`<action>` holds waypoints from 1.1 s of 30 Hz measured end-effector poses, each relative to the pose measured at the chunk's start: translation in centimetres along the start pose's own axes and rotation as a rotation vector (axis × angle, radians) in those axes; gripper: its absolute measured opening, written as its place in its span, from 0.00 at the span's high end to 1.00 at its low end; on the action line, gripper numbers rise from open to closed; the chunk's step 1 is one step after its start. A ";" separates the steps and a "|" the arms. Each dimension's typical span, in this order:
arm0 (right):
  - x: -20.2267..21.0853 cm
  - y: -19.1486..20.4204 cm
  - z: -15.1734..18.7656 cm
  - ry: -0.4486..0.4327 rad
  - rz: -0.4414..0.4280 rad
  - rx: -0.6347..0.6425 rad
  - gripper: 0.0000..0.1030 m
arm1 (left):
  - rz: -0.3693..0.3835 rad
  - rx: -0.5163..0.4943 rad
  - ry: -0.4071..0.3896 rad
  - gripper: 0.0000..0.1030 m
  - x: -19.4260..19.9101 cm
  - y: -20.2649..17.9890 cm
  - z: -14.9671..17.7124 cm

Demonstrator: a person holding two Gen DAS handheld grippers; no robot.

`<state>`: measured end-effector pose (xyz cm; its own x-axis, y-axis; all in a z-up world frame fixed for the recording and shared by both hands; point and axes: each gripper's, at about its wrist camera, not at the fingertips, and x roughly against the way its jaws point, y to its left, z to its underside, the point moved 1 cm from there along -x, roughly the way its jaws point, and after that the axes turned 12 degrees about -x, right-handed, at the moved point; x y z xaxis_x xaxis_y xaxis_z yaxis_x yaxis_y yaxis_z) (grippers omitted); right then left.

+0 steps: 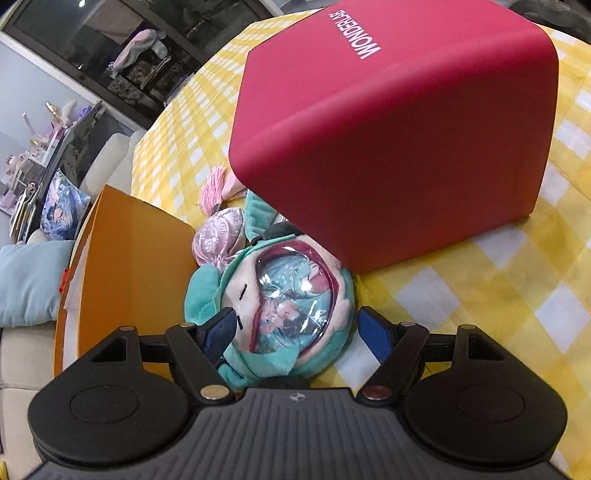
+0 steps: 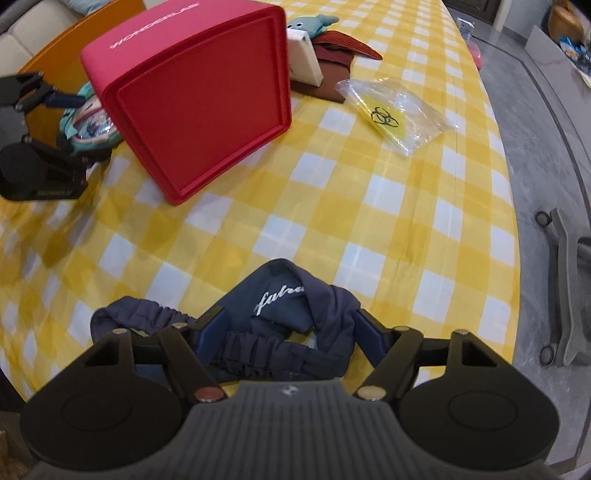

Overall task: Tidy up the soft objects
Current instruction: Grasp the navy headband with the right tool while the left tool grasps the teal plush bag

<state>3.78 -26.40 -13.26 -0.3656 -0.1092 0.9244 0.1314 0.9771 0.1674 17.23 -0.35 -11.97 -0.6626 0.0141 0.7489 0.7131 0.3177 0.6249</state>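
Two grippers are working at once over the yellow checked tablecloth (image 2: 369,192), each lowering onto a soft item. Nearest in the right wrist view, the right gripper (image 2: 291,325) is straddling a crumpled navy cloth cap (image 2: 291,306) with white script on it; its jaws are standing apart on either side of the fabric, and whether the pads are already pressing the folds cannot be told. Further off to the left, the left gripper (image 1: 299,325) is hanging over a teal plush pouch (image 1: 273,306) with a clear window, jaws wide apart, the left pad just touching the plush and the right pad clear of it. Just beyond the pouch a pink satin pouch (image 1: 219,236) is lying beside an orange box (image 1: 125,258), and the red box (image 2: 192,107), tipped on its side, is sitting in the middle of the table. At the far end a small teal plush toy (image 2: 310,24), a dark red cloth (image 2: 343,48) and a clear plastic bag (image 2: 395,110) are waiting.

Judging from this, the step in hand is the grasp on both items. Next, each pair of jaws needs to be closing firmly enough to gather loose fabric, then lifting toward a box.
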 end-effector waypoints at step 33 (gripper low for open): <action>2.5 -1.8 -0.8 -0.089 -0.043 -0.056 0.91 | 0.278 0.410 -0.071 0.84 10.2 1.1 2.4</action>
<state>3.38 -28.62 -11.01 -0.4521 -0.1314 0.8822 0.1644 0.9599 0.2272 10.70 2.38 -4.20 -0.4846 0.2111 0.8489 0.7257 0.6389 0.2554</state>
